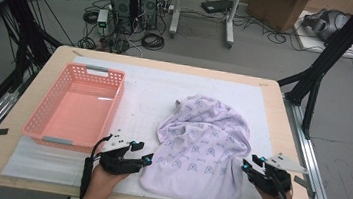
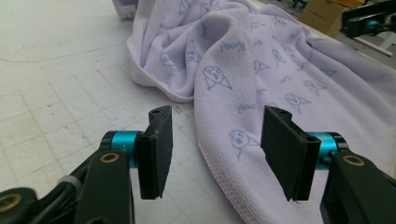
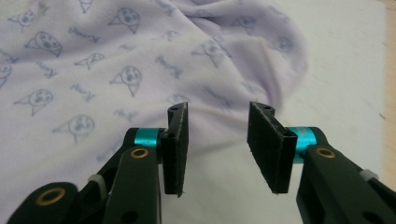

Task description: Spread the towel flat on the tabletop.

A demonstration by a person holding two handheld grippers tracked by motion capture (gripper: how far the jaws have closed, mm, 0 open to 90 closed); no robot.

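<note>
A pale lilac towel (image 1: pixel 201 147) printed with small cartoon faces lies crumpled on the white mat, right of centre. My left gripper (image 1: pixel 147 159) sits at the towel's lower left edge, open, its jaws straddling the hem (image 2: pixel 219 161) with nothing pinched. My right gripper (image 1: pixel 246 165) is at the towel's lower right edge, also open, hovering over the cloth (image 3: pixel 140 70) where it meets the mat. A hand holds each gripper from the table's near edge.
A pink plastic basket (image 1: pixel 41 117) stands on the left of the table, with nothing in it. A white mat (image 1: pixel 150 91) covers the wooden table (image 1: pixel 275 98). Beyond the table are computer towers, cables and cardboard boxes on the floor.
</note>
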